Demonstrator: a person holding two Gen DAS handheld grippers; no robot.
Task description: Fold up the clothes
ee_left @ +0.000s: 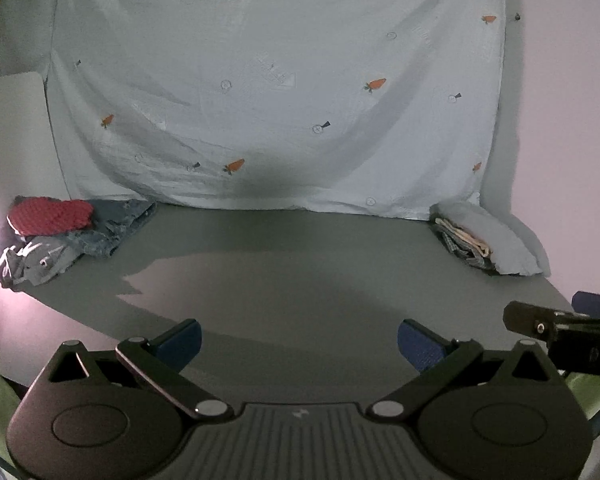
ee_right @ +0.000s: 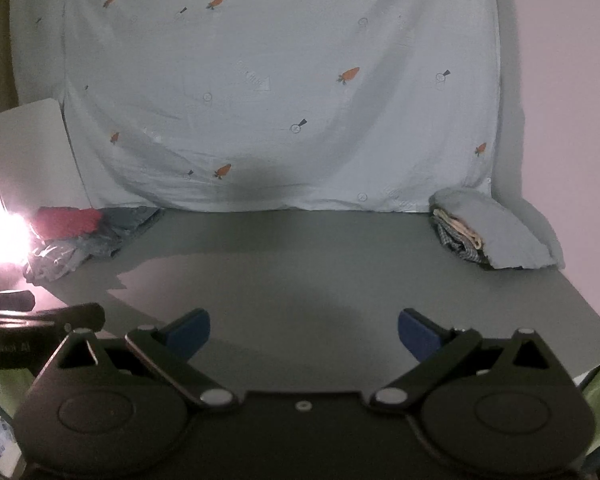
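A heap of unfolded clothes (ee_left: 60, 232) lies at the table's far left, with a red knit piece (ee_left: 50, 214) on top of denim and grey garments; it also shows in the right wrist view (ee_right: 76, 236). A stack of folded clothes (ee_left: 480, 240) sits at the far right, also seen from the right wrist (ee_right: 488, 236). My left gripper (ee_left: 298, 342) is open and empty above the near table edge. My right gripper (ee_right: 303, 334) is open and empty too, beside the left one.
The grey table (ee_left: 300, 280) runs back to a pale blue sheet with carrot prints (ee_left: 280, 80) hanging behind it. A bright lamp glare (ee_right: 0, 236) sits at the left. A white board (ee_right: 28, 148) leans at the far left.
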